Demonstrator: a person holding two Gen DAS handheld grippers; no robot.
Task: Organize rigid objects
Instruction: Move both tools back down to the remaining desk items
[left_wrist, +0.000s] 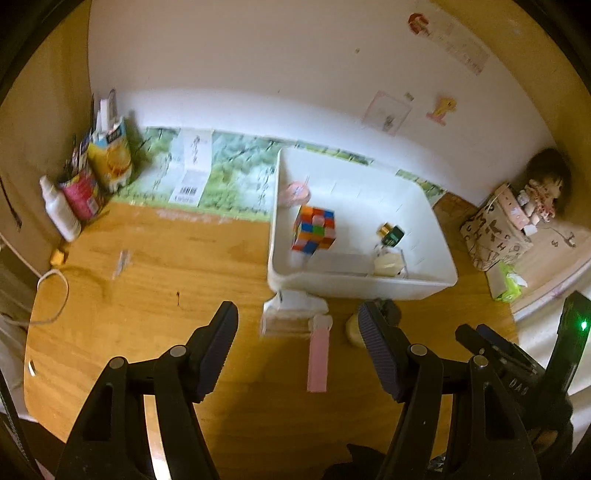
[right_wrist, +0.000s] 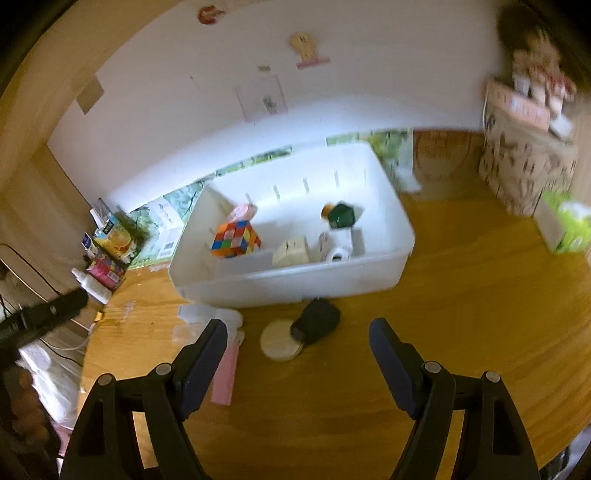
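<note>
A white bin (left_wrist: 354, 286) (right_wrist: 295, 284) stands on the wooden table. Inside it are a colourful puzzle cube (left_wrist: 314, 229) (right_wrist: 235, 238), a green bottle (left_wrist: 392, 234) (right_wrist: 341, 216), a small beige box (right_wrist: 291, 252) and a white roll (right_wrist: 338, 247). In front of the bin lie a pink strip (left_wrist: 318, 360) (right_wrist: 226, 373), a clear white packet (left_wrist: 295, 308) (right_wrist: 207, 314), a round wooden disc (right_wrist: 279, 341) and a black object (right_wrist: 317, 320). My left gripper (left_wrist: 299, 347) is open and empty above the pink strip. My right gripper (right_wrist: 297, 354) is open and empty, just short of the disc.
Cartons (left_wrist: 110, 158), a pink can (left_wrist: 83, 192) and a white bottle (left_wrist: 61, 210) stand at the table's far left. A patterned box (right_wrist: 524, 173) with a doll (right_wrist: 543, 70) and a green tissue pack (right_wrist: 569, 225) sit at the right. A white cable (left_wrist: 55, 295) lies at the left edge.
</note>
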